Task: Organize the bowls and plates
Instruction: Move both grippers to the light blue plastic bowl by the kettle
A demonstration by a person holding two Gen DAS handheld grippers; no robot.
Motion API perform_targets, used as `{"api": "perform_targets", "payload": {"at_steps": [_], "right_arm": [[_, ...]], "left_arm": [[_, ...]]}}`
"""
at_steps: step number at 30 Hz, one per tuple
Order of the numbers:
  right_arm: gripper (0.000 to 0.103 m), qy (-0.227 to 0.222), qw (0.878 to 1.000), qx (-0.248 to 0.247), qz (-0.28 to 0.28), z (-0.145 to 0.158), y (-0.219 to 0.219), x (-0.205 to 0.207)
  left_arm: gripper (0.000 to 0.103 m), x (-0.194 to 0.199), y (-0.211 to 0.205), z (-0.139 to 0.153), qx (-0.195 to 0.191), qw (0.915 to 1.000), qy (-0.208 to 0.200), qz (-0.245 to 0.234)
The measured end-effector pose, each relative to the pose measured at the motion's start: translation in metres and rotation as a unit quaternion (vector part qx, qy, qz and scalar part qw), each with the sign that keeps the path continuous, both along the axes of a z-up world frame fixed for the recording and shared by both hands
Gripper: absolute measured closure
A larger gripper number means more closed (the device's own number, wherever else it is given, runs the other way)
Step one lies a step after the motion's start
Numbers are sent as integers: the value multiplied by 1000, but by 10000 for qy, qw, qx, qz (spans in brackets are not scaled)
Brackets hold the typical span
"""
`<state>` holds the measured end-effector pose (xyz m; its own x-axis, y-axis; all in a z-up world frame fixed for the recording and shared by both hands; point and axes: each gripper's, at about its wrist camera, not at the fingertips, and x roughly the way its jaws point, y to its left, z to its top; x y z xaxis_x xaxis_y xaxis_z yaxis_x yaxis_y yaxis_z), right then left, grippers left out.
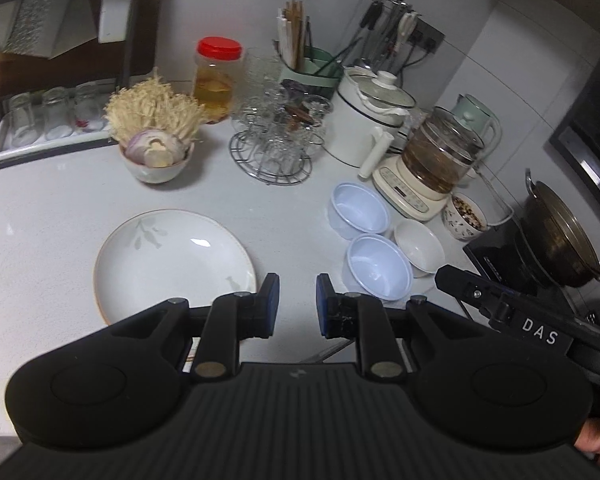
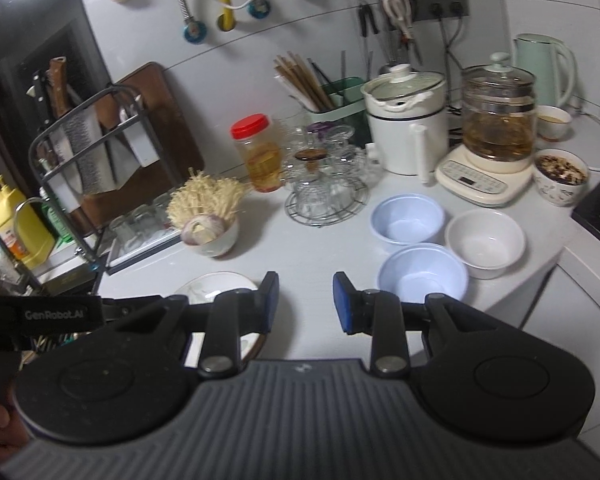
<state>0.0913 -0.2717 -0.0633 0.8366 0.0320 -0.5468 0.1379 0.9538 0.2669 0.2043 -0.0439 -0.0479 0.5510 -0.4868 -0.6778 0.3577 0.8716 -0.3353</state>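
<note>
A white plate with a leaf print lies on the counter, just beyond my left gripper's left finger. My left gripper hovers over the counter's front edge, its jaws a little apart with nothing between them. Right of it stand two pale blue bowls and a white bowl. My right gripper is also open and empty. The near blue bowl lies just past its right finger, with the far blue bowl and the white bowl beyond. Its left finger hides part of the plate.
A bowl of enoki and onion, a wire rack of glasses, a red-lidded jar, a white pot and a glass kettle line the back. A patterned bowl and a wok stand right.
</note>
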Motion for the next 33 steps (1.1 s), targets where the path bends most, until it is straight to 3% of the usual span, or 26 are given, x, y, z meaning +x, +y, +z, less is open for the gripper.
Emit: {"api": "perform_targets", "payload": {"at_steps": [18, 28, 33], "right_arm": [[70, 159, 9960, 159, -868, -22, -51, -4], [70, 373, 9936, 268, -1029, -36, -84, 26], [70, 503, 9921, 324, -1103, -42, -103, 46]], "left_arm": [[82, 35, -68, -29, 89, 9970, 194, -749], [81, 79, -104, -49, 174, 9954, 484, -811], [76, 103, -125, -59, 239, 9941, 616, -856]]}}
